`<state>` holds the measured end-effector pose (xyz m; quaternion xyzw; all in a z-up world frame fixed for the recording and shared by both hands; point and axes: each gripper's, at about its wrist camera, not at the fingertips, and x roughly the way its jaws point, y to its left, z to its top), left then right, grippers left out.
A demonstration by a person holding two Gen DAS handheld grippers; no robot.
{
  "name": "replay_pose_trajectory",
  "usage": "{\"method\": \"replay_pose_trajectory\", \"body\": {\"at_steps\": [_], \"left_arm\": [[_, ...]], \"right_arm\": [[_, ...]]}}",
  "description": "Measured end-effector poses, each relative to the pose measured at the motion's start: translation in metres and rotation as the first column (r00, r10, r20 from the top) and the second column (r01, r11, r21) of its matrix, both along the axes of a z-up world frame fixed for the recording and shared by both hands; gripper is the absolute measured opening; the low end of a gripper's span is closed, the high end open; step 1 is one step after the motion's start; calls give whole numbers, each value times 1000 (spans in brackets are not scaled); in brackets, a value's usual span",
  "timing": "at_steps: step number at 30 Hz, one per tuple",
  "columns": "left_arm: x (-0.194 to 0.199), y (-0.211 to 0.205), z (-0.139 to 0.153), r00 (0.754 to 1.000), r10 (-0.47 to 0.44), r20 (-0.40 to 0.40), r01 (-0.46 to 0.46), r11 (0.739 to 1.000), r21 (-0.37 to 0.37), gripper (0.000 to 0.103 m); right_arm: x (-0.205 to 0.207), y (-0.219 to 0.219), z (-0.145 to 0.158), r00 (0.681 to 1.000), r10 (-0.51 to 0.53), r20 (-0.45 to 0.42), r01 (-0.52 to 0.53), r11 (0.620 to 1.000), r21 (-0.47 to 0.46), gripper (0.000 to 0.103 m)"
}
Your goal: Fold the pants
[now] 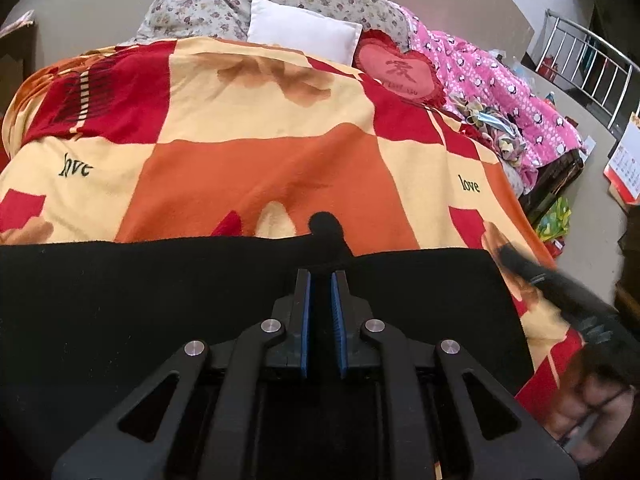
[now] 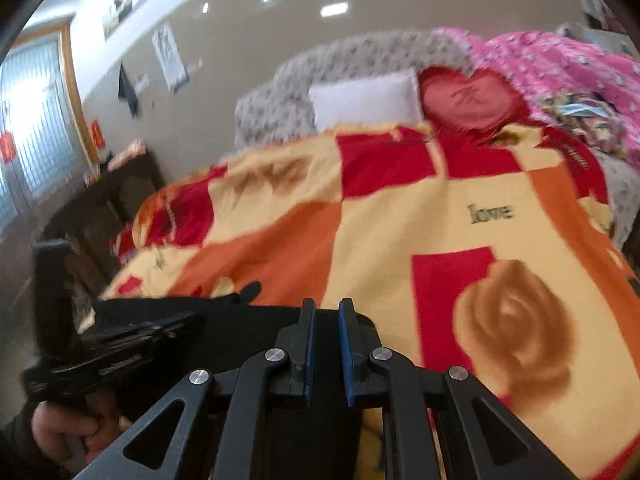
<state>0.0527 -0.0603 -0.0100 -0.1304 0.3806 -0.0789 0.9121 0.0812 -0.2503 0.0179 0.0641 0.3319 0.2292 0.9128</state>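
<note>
We count one pair of black pants (image 1: 160,300) at the near edge of the bed, on one checked blanket (image 1: 260,152). We count two grippers: the left gripper (image 1: 320,280) and the right gripper (image 2: 326,312). At the far edge of the bed we count one white pillow (image 1: 304,32), one heart-shaped cushion (image 1: 400,70), one floral quilt (image 1: 240,0) and one pink quilt (image 1: 500,80).

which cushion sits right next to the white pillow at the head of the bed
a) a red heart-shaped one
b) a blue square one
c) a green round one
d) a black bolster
a: in the left wrist view a red heart cushion lies just beside the white pillow, past the far edge of the checked blanket.
</note>
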Motion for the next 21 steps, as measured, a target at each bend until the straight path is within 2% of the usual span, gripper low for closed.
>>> {"method": "replay_pose_trajectory", "body": {"at_steps": [2, 3, 6, 8, 12, 14, 17, 18, 21], "left_arm": [[0, 1, 0, 1000, 3, -1, -3, 1000, -3, 13], [0, 2, -1, 1000, 6, -3, -6, 1000, -4, 15], [0, 3, -1, 1000, 8, -8, -8, 1000, -14, 17], [-1, 3, -1, 1000, 7, -8, -7, 1000, -15, 17], [-1, 4, -1, 1000, 7, -8, -7, 1000, -14, 17], [-1, 4, -1, 1000, 10, -7, -10, 1000, -11, 17], [-2, 4, -1, 1000, 9, -7, -9, 1000, -7, 17], [-2, 4, -1, 1000, 9, -6, -9, 1000, -5, 17], [-2, 4, 0, 1000, 8, -6, -8, 1000, -5, 17]], "right_arm": [[17, 17, -21, 993, 49, -109, -59, 994, -91, 10], [15, 18, -24, 996, 50, -77, -58, 994, -95, 10], [16, 13, -23, 995, 44, -93, -49, 997, -61, 10], [10, 5, -17, 997, 37, -68, -39, 998, -39, 10], [-32, -12, 6, 998, 27, 61, -26, 999, -24, 10], [-53, -15, 3, 998, 41, 48, -40, 999, -18, 11], [-62, -5, -30, 995, 90, -44, -92, 994, -58, 11], [-69, -8, -31, 997, 79, 26, -78, 996, -48, 11], [-70, -8, -23, 999, 53, 0, -53, 998, -45, 11]]}}
